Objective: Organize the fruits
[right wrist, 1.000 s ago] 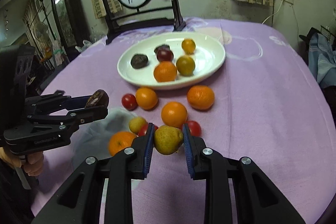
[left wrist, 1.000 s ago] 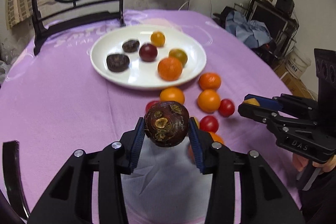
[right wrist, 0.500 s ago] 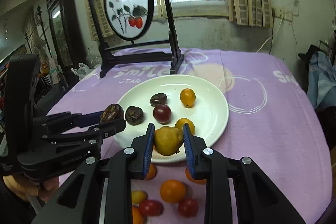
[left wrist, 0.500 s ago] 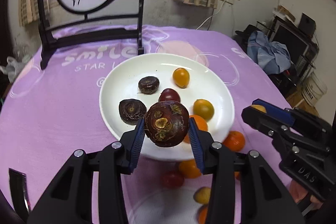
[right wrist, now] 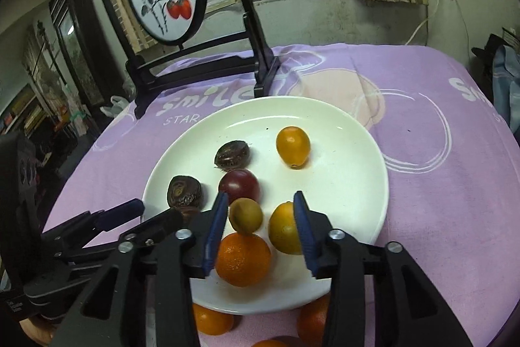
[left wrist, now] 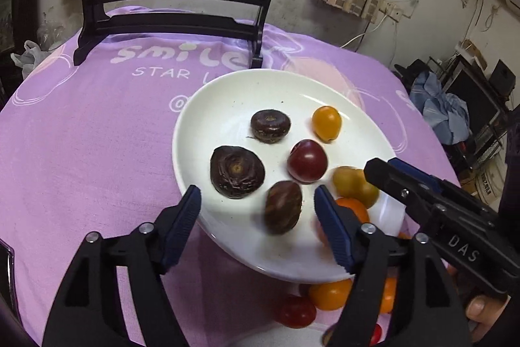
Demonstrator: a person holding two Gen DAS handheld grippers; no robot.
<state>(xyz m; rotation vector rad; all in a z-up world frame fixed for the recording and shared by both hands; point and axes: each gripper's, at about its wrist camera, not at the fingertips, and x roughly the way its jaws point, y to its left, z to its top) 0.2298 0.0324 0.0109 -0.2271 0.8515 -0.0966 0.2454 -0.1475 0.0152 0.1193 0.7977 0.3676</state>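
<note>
Dark-brown wrinkled fruit (left wrist: 282, 206), blurred between spread left tongs (left wrist: 256, 210): likely light, firm, roll-prone, best gripped across its middle; right tongs (right wrist: 260, 217) likewise spread, gripping nothing.

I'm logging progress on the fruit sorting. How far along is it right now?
Partly done. The white plate holds several fruits. Both the left gripper and right gripper are open over it, a dark fruit and a yellow-green fruit blurred between their fingers. Oranges and small red fruits remain on the cloth.
</note>
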